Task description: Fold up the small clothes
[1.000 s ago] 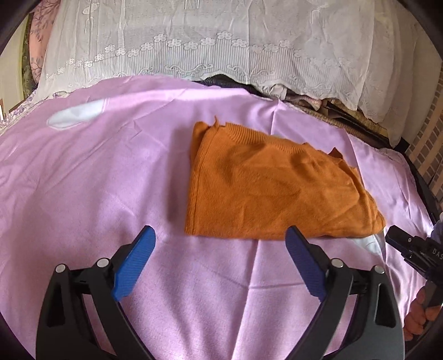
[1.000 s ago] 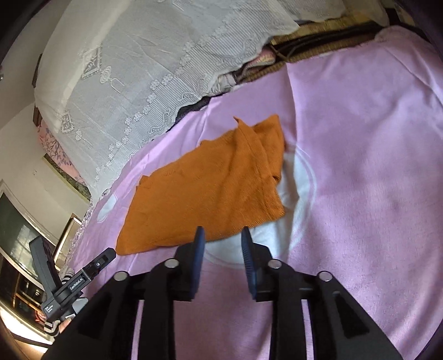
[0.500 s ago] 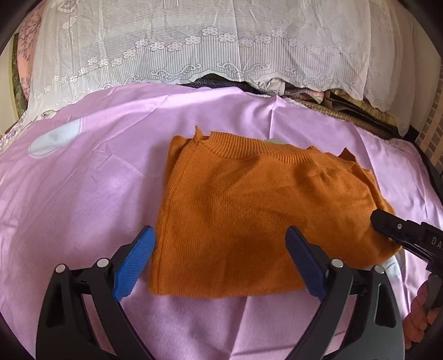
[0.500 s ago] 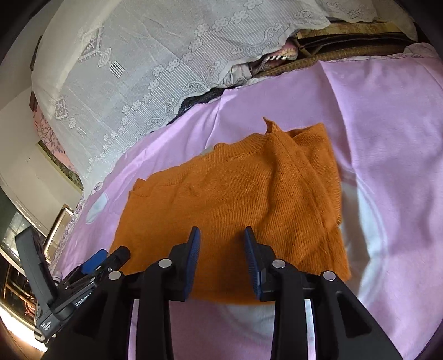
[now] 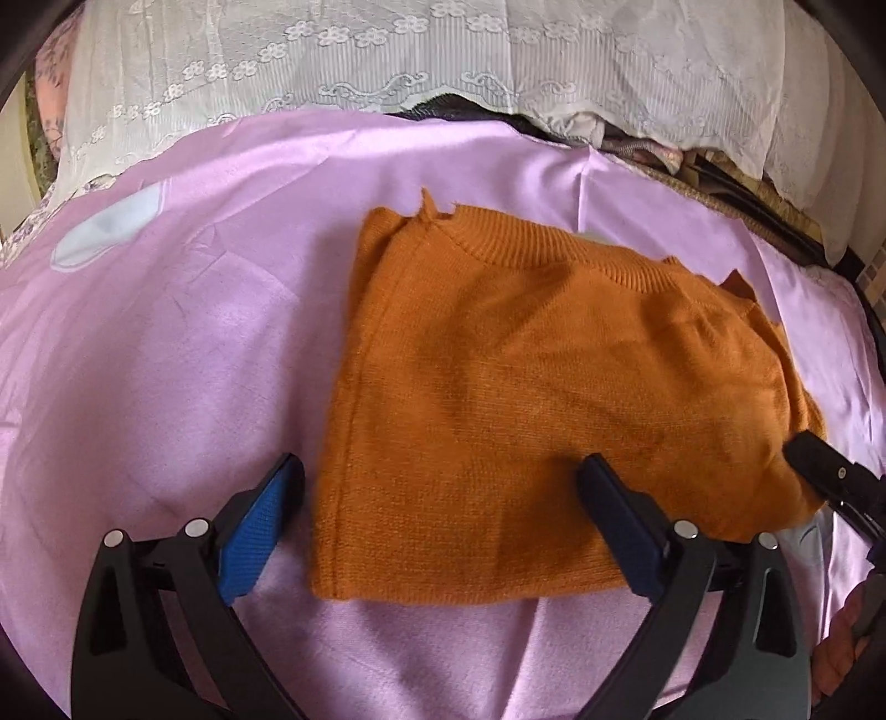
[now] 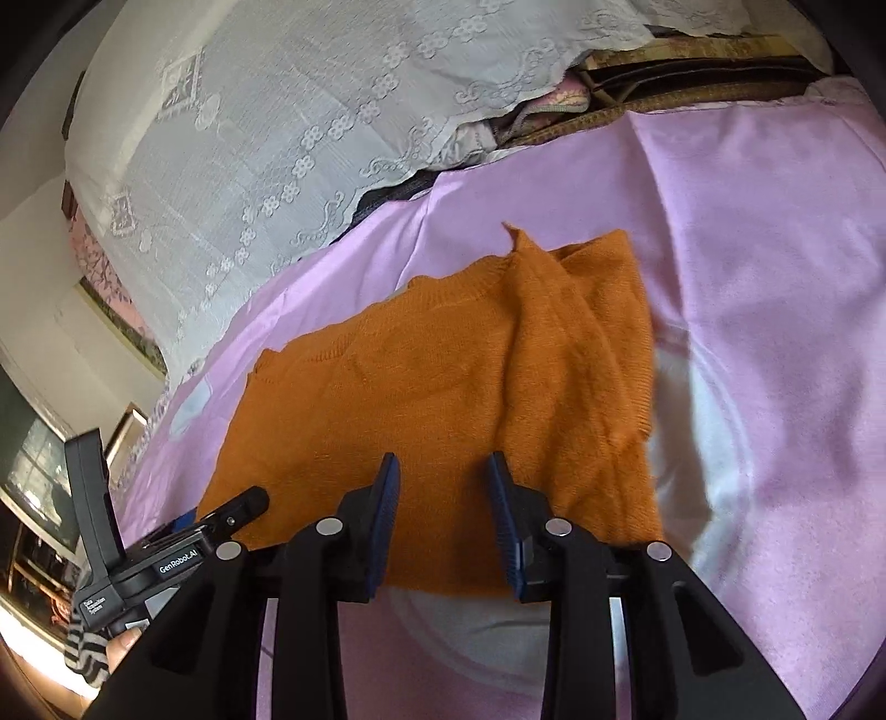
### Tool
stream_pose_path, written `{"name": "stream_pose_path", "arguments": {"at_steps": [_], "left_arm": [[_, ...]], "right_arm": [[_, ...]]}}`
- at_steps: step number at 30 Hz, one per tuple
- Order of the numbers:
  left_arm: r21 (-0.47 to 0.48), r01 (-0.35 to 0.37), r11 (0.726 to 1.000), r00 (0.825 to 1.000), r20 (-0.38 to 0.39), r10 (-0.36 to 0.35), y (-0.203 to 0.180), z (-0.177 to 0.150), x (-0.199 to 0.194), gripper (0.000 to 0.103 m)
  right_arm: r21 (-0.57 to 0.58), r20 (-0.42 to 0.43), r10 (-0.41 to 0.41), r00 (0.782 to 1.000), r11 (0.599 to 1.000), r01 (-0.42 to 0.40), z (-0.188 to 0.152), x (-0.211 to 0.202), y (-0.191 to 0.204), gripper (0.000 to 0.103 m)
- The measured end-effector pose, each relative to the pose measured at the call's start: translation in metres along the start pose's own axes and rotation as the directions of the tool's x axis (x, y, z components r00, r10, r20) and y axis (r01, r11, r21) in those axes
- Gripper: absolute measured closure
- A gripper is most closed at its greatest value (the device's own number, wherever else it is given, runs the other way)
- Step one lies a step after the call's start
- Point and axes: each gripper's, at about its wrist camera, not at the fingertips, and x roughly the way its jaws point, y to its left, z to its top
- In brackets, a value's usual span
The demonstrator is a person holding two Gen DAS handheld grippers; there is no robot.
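Left gripper (image 5: 440,487): jaws spread wide, nothing clamped. Its blue-padded fingers (image 5: 252,545) straddle the near-left corner of the orange knit sweater (image 5: 554,399); the left finger stands over the bare pink sheet (image 5: 166,343) just beside the garment's left edge, the right finger over the knit itself. Whether either fingertip touches the cloth cannot be told.

Right gripper (image 6: 443,471): jaws partly apart with a narrow gap, nothing between the pads. Both fingers (image 6: 385,498) stand over the near edge of the sweater (image 6: 421,387), right of the left gripper. Contact with the fabric cannot be confirmed. In the left wrist view the black tip of this gripper (image 5: 825,471) shows over the garment's near-right corner; in the right wrist view the left gripper (image 6: 238,509) shows over its near-left corner.

Sweater: lies flat on the pink sheet, roughly rectangular, ribbed neckline along the far edge. The right side carries a folded-over layer with creases running near to far. A small point of fabric sticks up at the far edge.

Surroundings: a pale round print (image 6: 703,459) on the sheet shows beneath and right of the garment. A white lace cover (image 5: 443,50) drapes over a pile at the far side. A striped sleeve cuff (image 6: 83,653) shows on the hand bearing the left gripper.
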Motion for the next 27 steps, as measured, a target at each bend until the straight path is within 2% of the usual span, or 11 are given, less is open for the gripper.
{"name": "stream_pose_path", "arguments": {"at_steps": [4, 8, 11, 13, 18, 21, 23, 27], "left_arm": [[-0.066, 0.037, 0.997, 0.998, 0.045, -0.034, 0.015, 0.003, -0.013, 0.006], [-0.107, 0.094, 0.99, 0.989, 0.124, -0.081, 0.023, 0.006, -0.032, 0.006], [-0.106, 0.141, 0.984, 0.979, 0.165, -0.123, 0.019, 0.007, -0.044, 0.006], [-0.088, 0.167, 0.982, 0.974, 0.17, -0.15, 0.011, 0.007, -0.049, 0.006], [-0.011, 0.158, 0.987, 0.981, 0.119, -0.156, -0.014, -0.001, -0.041, 0.006], [0.071, 0.084, 0.994, 0.996, 0.023, -0.086, -0.033, -0.007, -0.021, 0.005], [0.115, 0.034, 0.993, 0.999, -0.03, -0.031, -0.042, -0.01, -0.01, 0.005], [0.118, 0.032, 0.992, 0.999, -0.02, -0.03, -0.041, -0.012, -0.013, 0.004]], "right_arm": [[0.063, 0.058, -0.01, 0.998, 0.998, 0.006, -0.001, -0.019, -0.015, 0.069], [0.103, 0.118, -0.025, 0.993, 0.995, 0.013, -0.001, -0.036, -0.025, 0.059], [0.152, 0.131, -0.036, 0.991, 0.988, 0.015, -0.002, -0.044, -0.037, 0.049], [0.203, 0.124, -0.027, 0.992, 0.979, 0.001, -0.004, -0.047, -0.048, 0.047], [0.334, 0.101, 0.061, 0.993, 0.938, -0.092, -0.012, -0.053, -0.075, 0.045], [0.365, 0.103, 0.103, 0.989, 0.922, -0.134, -0.014, -0.054, -0.081, 0.042], [0.378, 0.1, 0.112, 0.989, 0.915, -0.142, -0.014, -0.05, -0.082, 0.041], [0.368, 0.092, 0.128, 0.988, 0.917, -0.153, -0.009, -0.04, -0.08, 0.041]]}}
